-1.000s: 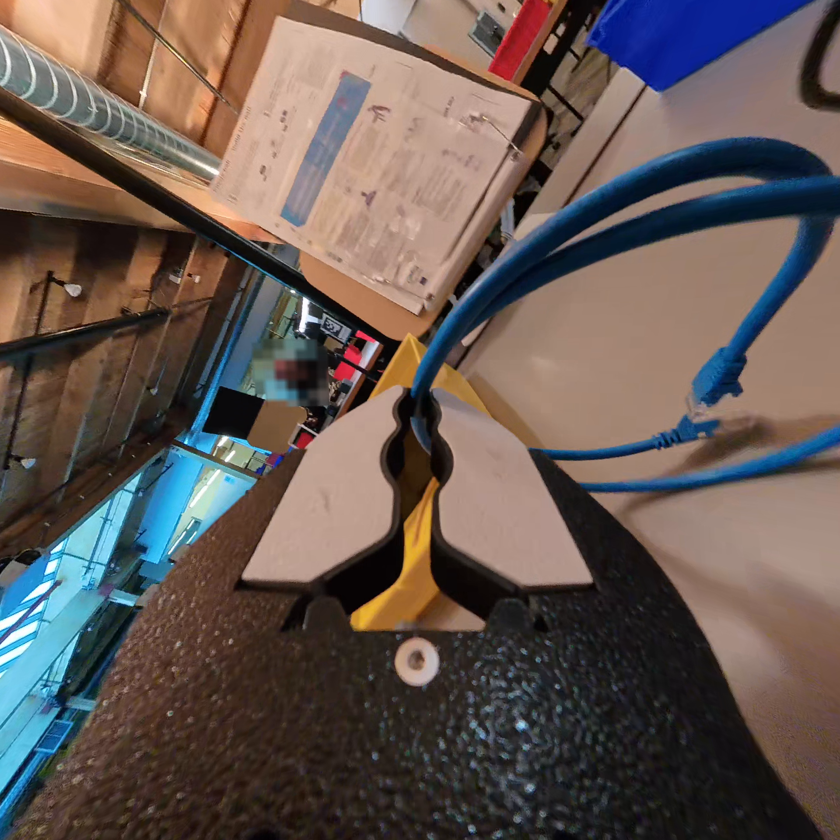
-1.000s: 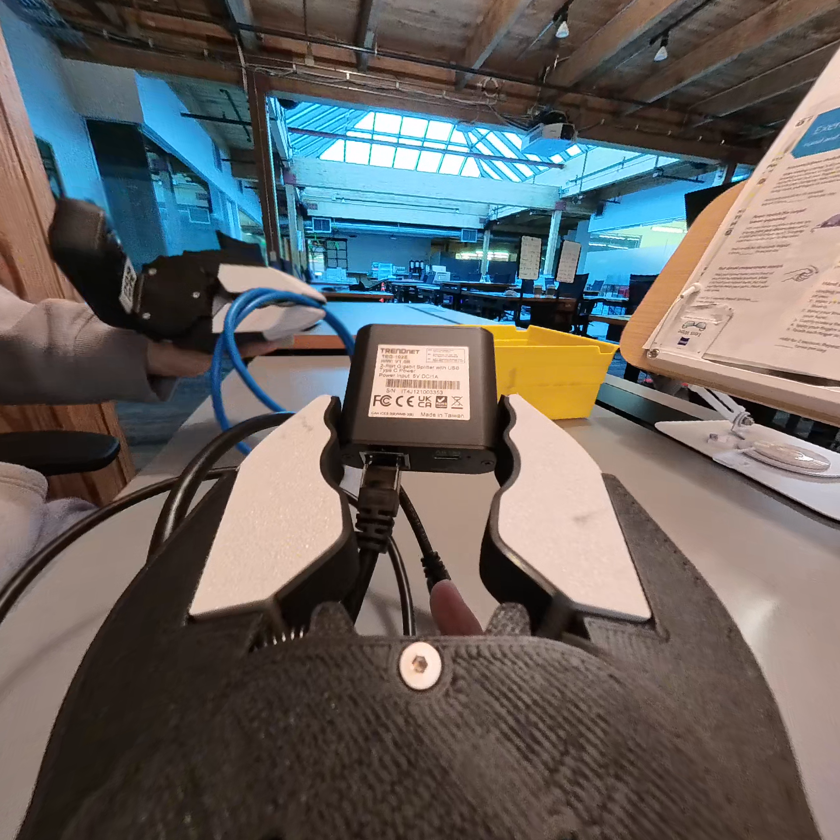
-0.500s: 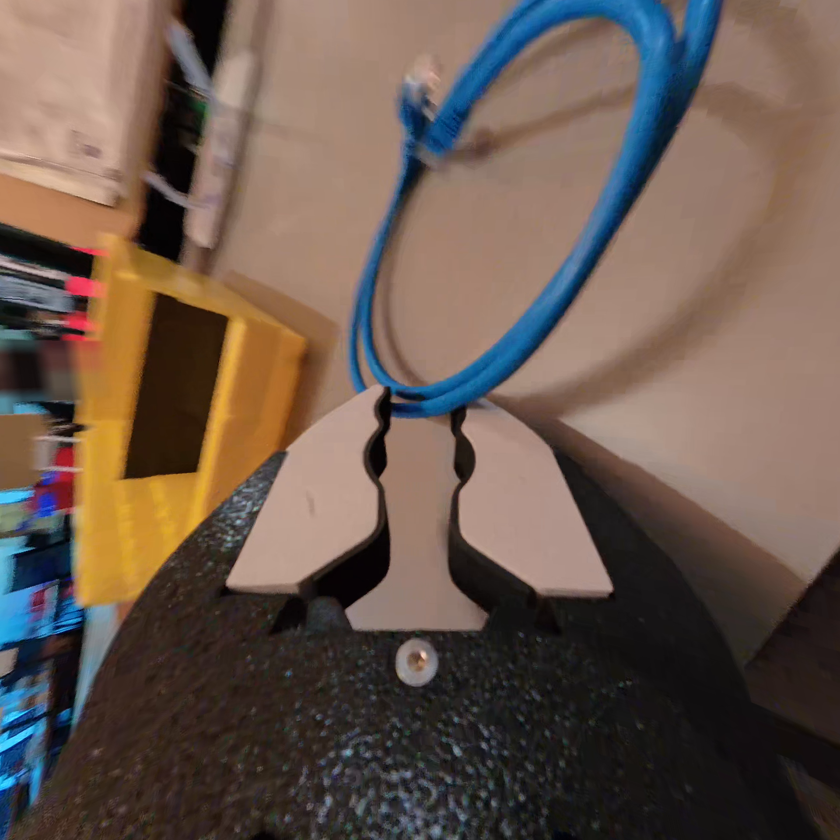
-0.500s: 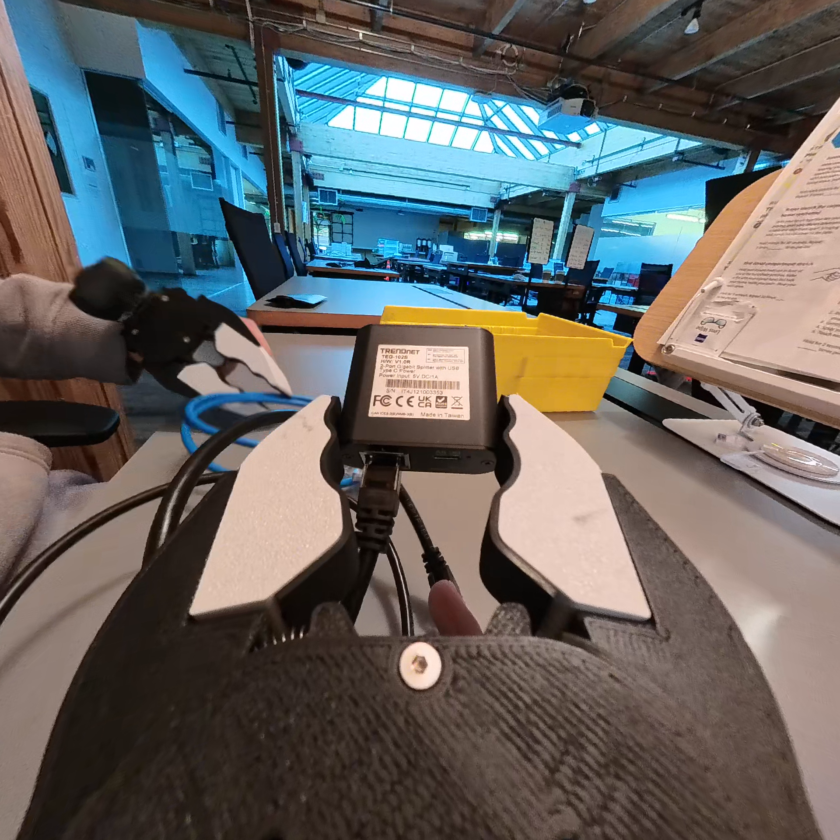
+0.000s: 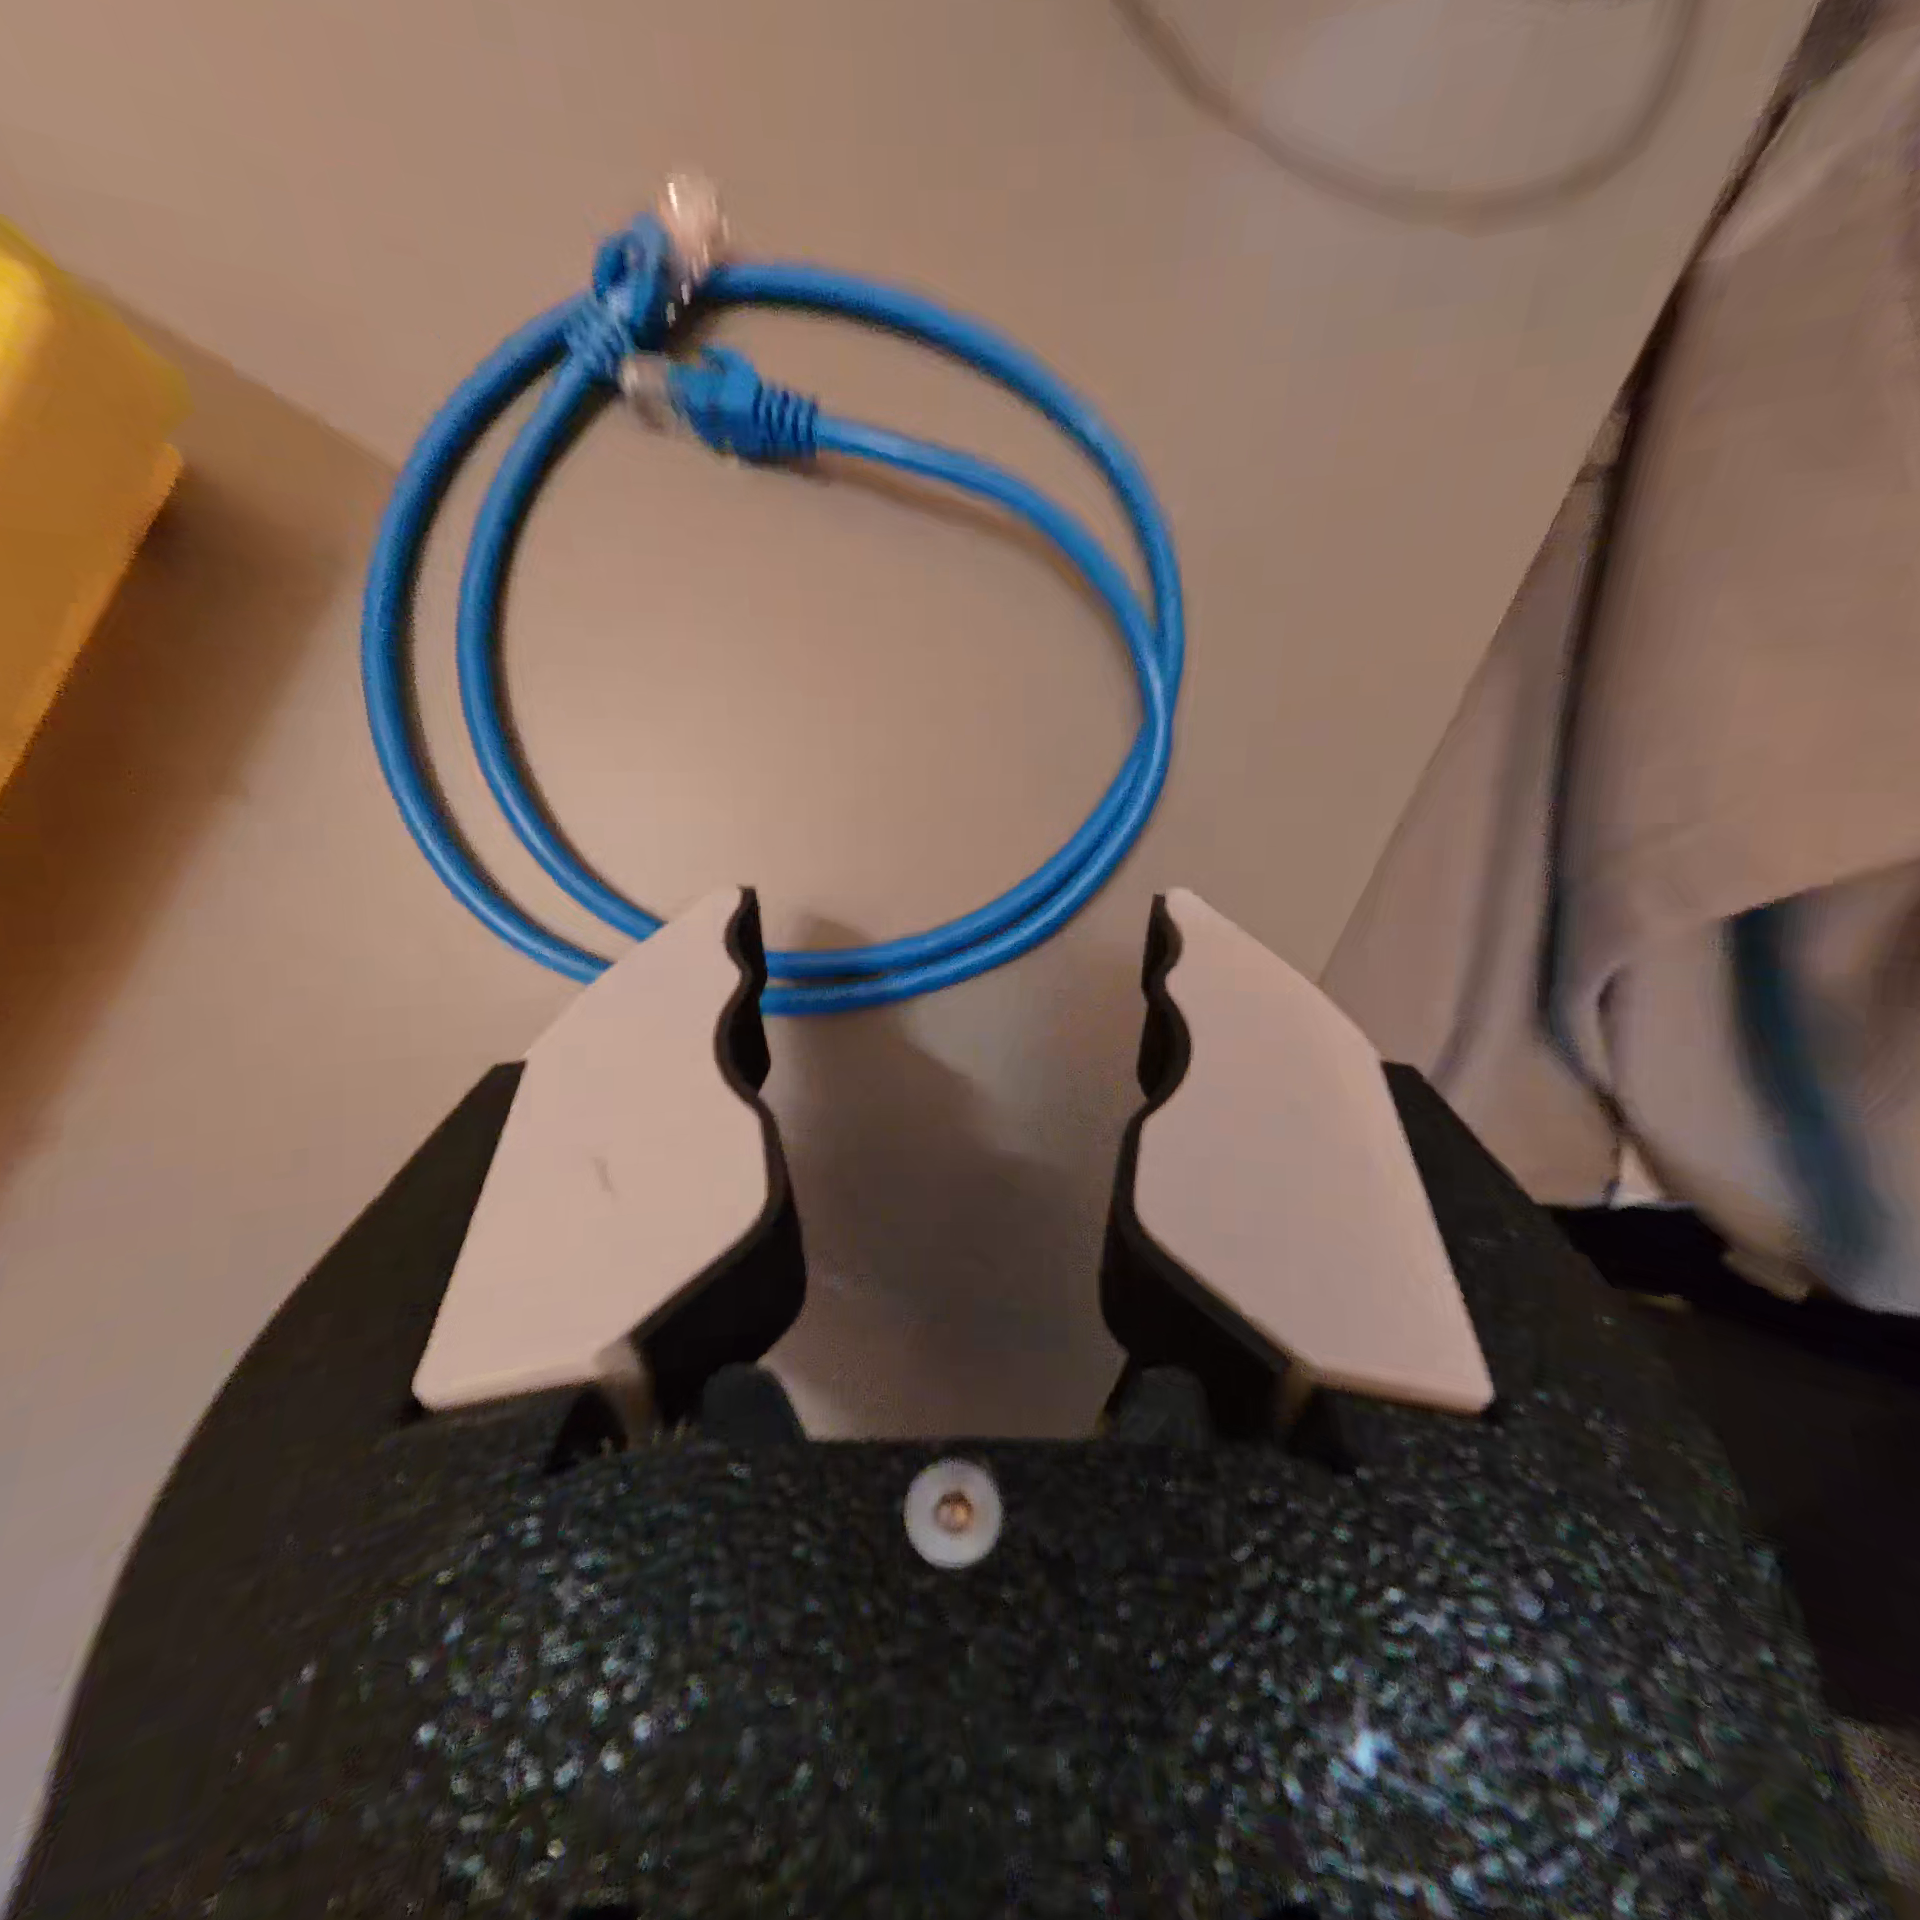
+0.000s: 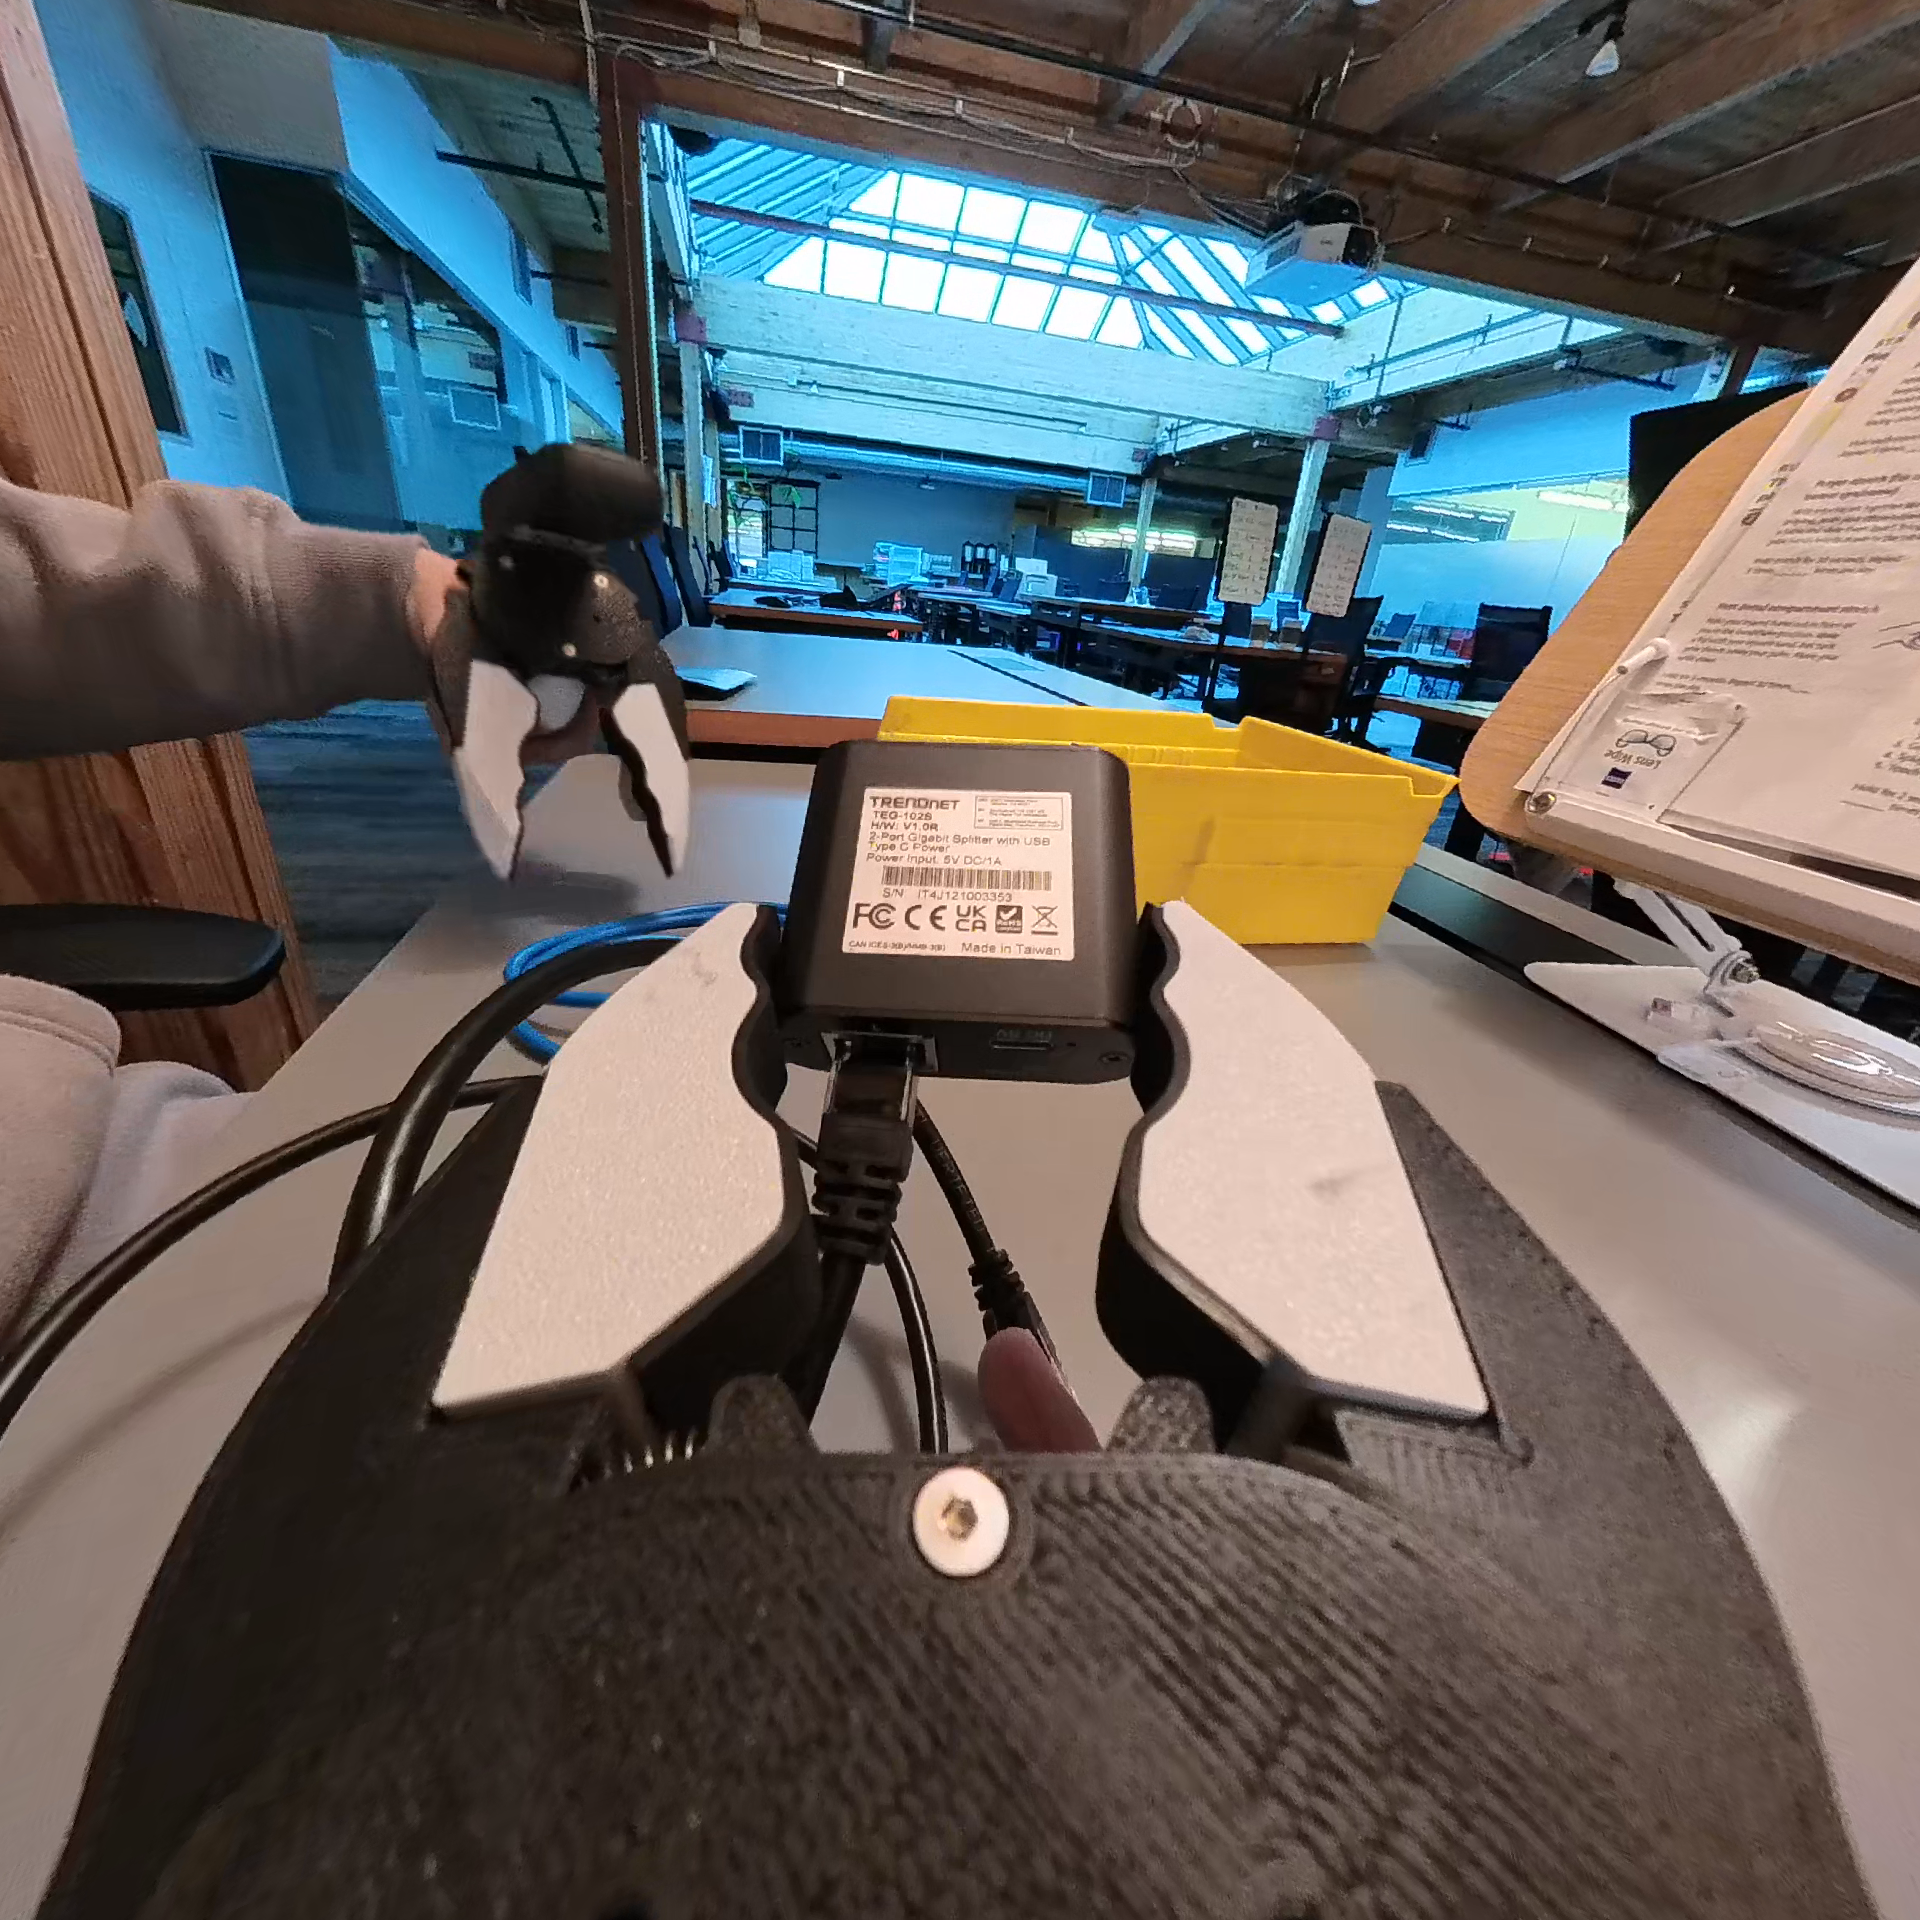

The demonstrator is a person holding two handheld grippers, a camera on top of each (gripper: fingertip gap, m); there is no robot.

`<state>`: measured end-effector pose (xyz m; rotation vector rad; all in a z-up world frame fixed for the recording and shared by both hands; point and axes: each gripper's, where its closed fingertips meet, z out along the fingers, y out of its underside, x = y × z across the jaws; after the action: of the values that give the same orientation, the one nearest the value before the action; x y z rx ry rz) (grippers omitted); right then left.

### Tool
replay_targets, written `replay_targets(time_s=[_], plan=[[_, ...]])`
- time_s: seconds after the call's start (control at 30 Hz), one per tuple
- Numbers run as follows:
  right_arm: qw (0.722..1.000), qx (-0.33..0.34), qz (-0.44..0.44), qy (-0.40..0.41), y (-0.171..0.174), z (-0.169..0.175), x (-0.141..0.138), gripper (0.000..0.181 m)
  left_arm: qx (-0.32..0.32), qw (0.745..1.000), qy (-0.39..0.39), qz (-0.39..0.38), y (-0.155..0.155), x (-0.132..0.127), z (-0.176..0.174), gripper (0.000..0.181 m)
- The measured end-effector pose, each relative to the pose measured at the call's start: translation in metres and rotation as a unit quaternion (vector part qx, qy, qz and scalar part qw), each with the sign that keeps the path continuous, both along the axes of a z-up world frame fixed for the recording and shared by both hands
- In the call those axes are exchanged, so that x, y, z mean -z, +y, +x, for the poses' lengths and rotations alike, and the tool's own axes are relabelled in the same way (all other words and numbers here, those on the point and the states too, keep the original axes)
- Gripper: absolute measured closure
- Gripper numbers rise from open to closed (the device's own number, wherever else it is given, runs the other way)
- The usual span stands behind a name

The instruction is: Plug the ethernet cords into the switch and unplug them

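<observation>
My right gripper is shut on the black switch, holding it label-up above the table. A black ethernet cord is plugged into its near left port; a thinner black cable lies beside it, its end loose. My left gripper is open and empty, pointing down just above the coiled blue ethernet cord, which lies loose on the table with both plugs free. In the right wrist view the left gripper hovers at the left above the blue cord.
A yellow bin stands behind the switch and shows at the left edge of the left wrist view. A document stand with papers is at the right. A grey sleeve and a chair armrest are on the left side. My hands' fingertips stand some 30 centimeters from each other.
My left gripper has opened and let go of the blue cord, which now lies coiled on the table. The gripper has turned downward above it. The right gripper has kept hold of the switch.
</observation>
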<state>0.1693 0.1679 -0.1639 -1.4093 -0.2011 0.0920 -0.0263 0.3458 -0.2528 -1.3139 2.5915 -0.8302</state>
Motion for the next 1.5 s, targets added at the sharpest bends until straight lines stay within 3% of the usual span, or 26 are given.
replay_targets(time_s=[0.03, 0.1, 0.17, 0.27, 0.33, 0.53, 0.7, 0.97, 1.13, 1.23, 1.33, 1.4, 1.5], plan=[[1.0, -0.001, -0.001, -0.001, 0.0, 0.0, 0.0, 0.115, -0.005, 1.0, -0.011, -0.018, -0.004, -0.007, 0.005, 0.111], [1.0, -0.002, -0.003, -0.001, 0.001, -0.001, 0.001, 0.115, -0.017, 0.997, -0.079, -0.015, -0.005, -0.019, 0.028, 0.117], [1.0, -0.002, -0.004, -0.001, 0.001, -0.001, 0.001, 0.115, -0.036, 0.984, -0.164, 0.063, 0.008, -0.025, 0.057, 0.133], [1.0, -0.008, -0.004, -0.004, 0.001, -0.003, 0.001, 0.115, 0.029, 0.969, -0.194, 0.149, 0.011, -0.013, 0.08, 0.145], [1.0, -0.016, -0.002, -0.006, 0.0, -0.004, 0.001, 0.115, 0.067, 0.975, -0.17, 0.125, 0.001, 0.002, 0.09, 0.146], [0.999, -0.048, 0.015, -0.011, -0.006, -0.012, -0.002, 0.115, 0.089, 0.983, -0.154, 0.034, -0.01, 0.02, 0.126, 0.149], [0.997, -0.057, 0.043, 0.015, -0.014, -0.007, -0.009, 0.115, 0.111, 0.984, -0.136, 0.042, -0.023, 0.034, 0.132, 0.156], [0.998, -0.053, 0.024, 0.007, -0.009, -0.009, -0.005, 0.115, 0.074, 0.987, -0.138, 0.042, -0.037, 0.034, 0.145, 0.168], [0.998, -0.05, 0.025, 0.01, -0.009, -0.007, -0.005, 0.115, 0.02, 0.974, -0.217, 0.062, -0.036, -0.002, 0.177, 0.169], [0.998, -0.046, 0.031, 0.018, -0.01, -0.004, -0.007, 0.115, -0.033, 0.947, -0.307, 0.093, -0.027, -0.047, 0.208, 0.169], [0.998, -0.044, 0.036, 0.021, -0.011, -0.003, -0.008, 0.116, -0.097, 0.896, -0.407, 0.152, -0.011, -0.101, 0.235, 0.169], [0.998, -0.043, 0.038, 0.021, -0.012, -0.003, -0.008, 0.116, -0.166, 0.833, -0.485, 0.209, 0.009, -0.148, 0.247, 0.17], [0.998, -0.043, 0.038, 0.019, -0.012, -0.003, -0.008, 0.116, -0.248, 0.691, -0.622, 0.271, 0.024, -0.232, 0.235, 0.17]])
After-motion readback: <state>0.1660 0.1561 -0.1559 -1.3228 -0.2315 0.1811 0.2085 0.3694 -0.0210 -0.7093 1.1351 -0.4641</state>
